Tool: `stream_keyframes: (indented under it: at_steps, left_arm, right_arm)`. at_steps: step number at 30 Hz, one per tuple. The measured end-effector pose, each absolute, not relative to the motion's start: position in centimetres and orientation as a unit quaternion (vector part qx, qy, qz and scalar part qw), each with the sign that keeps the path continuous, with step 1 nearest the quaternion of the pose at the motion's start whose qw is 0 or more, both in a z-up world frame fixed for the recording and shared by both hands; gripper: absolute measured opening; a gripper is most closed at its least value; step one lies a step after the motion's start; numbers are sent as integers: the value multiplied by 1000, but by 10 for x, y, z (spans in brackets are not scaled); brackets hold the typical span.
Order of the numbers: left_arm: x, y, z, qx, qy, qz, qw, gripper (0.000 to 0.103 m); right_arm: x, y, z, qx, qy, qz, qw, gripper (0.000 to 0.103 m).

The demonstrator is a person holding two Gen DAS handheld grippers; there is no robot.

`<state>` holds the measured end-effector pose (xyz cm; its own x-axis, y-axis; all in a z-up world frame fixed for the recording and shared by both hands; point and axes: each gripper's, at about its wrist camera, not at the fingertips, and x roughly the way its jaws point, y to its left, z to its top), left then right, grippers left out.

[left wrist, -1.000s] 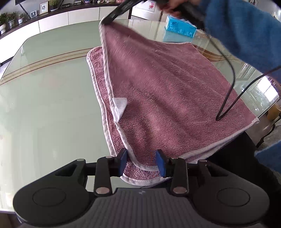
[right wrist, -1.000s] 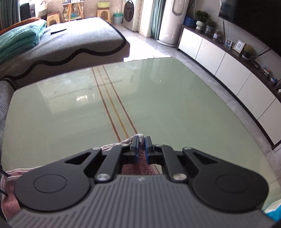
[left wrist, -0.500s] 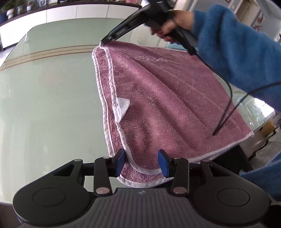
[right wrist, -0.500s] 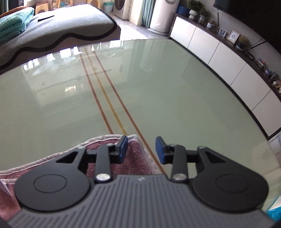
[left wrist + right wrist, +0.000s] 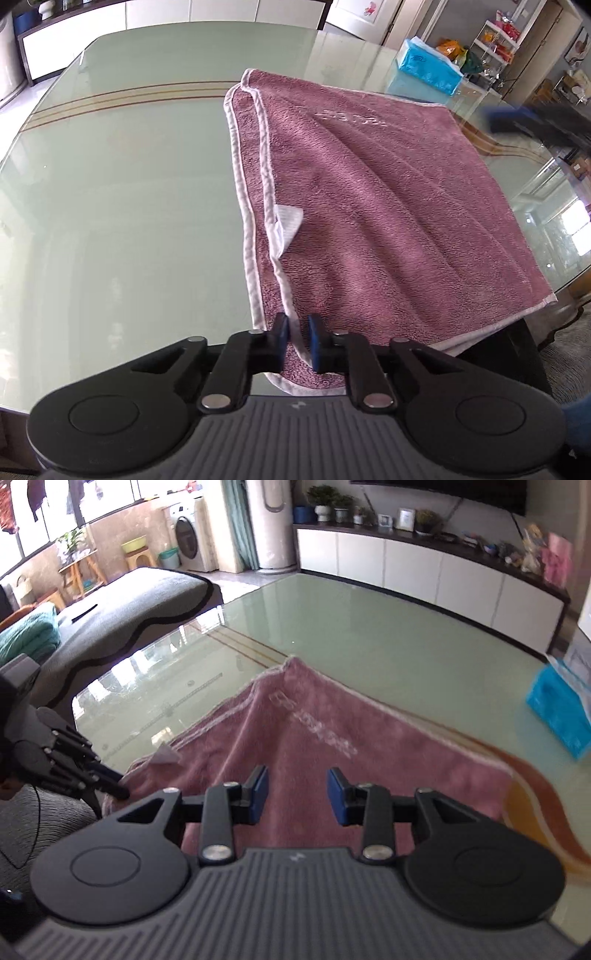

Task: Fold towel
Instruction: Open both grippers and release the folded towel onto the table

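Note:
A pink towel (image 5: 369, 206) with white edging lies folded in two layers on the glass table (image 5: 110, 192), its near right corner hanging past the table edge. A white label (image 5: 288, 225) sticks out at its left edge. My left gripper (image 5: 297, 330) is shut on the towel's near left corner. My right gripper (image 5: 297, 794) is open and empty, held above the towel (image 5: 332, 738). The left gripper also shows in the right wrist view (image 5: 114, 792) at the towel's left corner.
A blue tissue pack (image 5: 428, 66) lies on the table beyond the towel, also in the right wrist view (image 5: 561, 709). White cabinets (image 5: 424, 572) line the far wall. A grey sofa (image 5: 129, 609) stands past the table's left end.
My right gripper let go of the far corner, opened and drew back over the towel. The upper layer now lies flat. My left gripper closed on the near left corner.

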<state>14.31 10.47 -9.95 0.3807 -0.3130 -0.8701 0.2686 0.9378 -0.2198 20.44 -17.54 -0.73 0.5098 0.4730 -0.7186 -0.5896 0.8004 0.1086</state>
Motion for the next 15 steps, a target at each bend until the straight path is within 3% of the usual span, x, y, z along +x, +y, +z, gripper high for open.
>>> stream_keyframes:
  at_steps: [5, 12, 15]
  left_arm:
    - [142, 101, -97, -15, 528, -167, 832, 4]
    - [134, 105, -86, -20, 517, -147, 843, 3]
    - [128, 109, -77, -23, 509, -142, 848, 3]
  right_arm:
    - [150, -228, -14, -43, 431, 240, 869, 39]
    - [118, -220, -89, -12, 479, 233, 846, 39]
    - [117, -218, -96, -14, 476, 229, 849, 39]
